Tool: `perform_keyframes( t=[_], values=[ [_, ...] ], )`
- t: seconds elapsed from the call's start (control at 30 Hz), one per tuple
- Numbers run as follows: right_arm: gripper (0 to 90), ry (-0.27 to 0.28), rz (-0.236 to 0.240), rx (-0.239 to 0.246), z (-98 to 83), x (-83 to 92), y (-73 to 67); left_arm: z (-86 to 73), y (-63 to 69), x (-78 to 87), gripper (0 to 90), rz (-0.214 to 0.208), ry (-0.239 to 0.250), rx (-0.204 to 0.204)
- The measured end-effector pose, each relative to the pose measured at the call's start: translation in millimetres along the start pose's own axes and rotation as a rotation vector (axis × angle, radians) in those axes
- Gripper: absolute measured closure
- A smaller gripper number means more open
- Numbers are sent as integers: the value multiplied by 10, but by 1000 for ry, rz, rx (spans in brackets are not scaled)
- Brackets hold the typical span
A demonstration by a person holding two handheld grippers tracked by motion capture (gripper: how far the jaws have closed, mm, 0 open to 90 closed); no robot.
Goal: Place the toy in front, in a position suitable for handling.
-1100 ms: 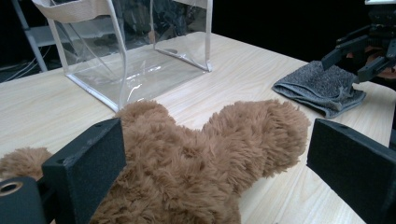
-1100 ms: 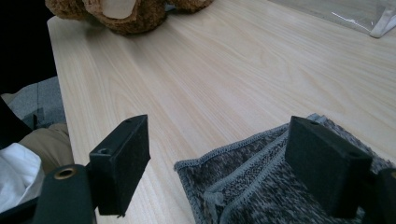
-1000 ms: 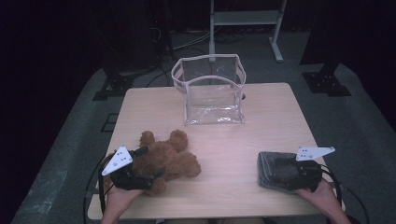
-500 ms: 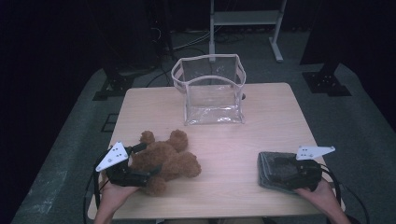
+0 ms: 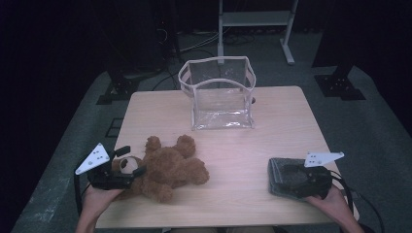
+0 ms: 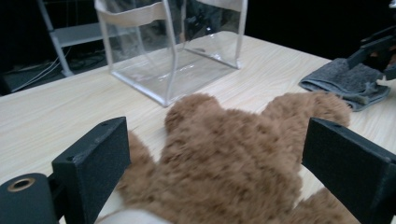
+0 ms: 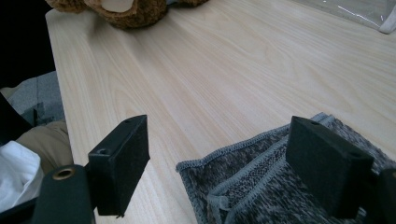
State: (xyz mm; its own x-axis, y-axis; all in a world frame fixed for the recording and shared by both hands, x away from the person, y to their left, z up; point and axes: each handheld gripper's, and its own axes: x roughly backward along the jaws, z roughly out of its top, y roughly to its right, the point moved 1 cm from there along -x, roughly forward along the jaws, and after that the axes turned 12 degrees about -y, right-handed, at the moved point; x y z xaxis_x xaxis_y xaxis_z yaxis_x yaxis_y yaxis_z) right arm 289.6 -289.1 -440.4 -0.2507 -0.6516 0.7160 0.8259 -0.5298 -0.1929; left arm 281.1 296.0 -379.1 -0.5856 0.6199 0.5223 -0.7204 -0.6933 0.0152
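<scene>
Here, the clear plastic tote bag with pale fabric trim and handles [image 5: 218, 94] stands upright and open at the far middle of the light wooden table [image 5: 272, 131], with nothing visible inside it. The brown plush teddy bear [image 5: 167, 167] lies on the table's near left part, well apart from the bag. The left gripper [image 5: 127, 160] has its fingers spread wide around the bear's head; they have just been closing slightly, with the plush between them but not pressed. The right gripper [image 7: 233, 158] rests over the folded grey knitted cloth [image 5: 286, 175] at the near right, fingers wide, one lying on the cloth.
</scene>
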Motion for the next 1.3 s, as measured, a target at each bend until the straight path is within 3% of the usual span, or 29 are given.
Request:
perform_keyframes(
  t=[0.07, 0.27, 0.43, 0.8, 1.0, 1.3],
  values=[
    [204, -1, 2, 2, 3, 0, -7, -29, -41, 23, 99, -1, -6, -7],
    [203, -5, 6, 10, 27, -19, -10, -123, -175, 35, 114, 13, -20, 26],
    [203, -19, 11, 33, 95, -61, -39, -208, -272, -11, 153, 20, -62, 45],
    [198, -1, 66, 162, 637, -110, -282, -382, -390, -63, 225, 30, -143, 79],
    [190, 0, 121, 218, 949, -310, -430, -431, -382, -71, 305, 13, -148, 73],
    [187, 34, 208, 270, 1266, -718, -691, -481, -344, -70, 421, 15, -135, 13]
  ],
)
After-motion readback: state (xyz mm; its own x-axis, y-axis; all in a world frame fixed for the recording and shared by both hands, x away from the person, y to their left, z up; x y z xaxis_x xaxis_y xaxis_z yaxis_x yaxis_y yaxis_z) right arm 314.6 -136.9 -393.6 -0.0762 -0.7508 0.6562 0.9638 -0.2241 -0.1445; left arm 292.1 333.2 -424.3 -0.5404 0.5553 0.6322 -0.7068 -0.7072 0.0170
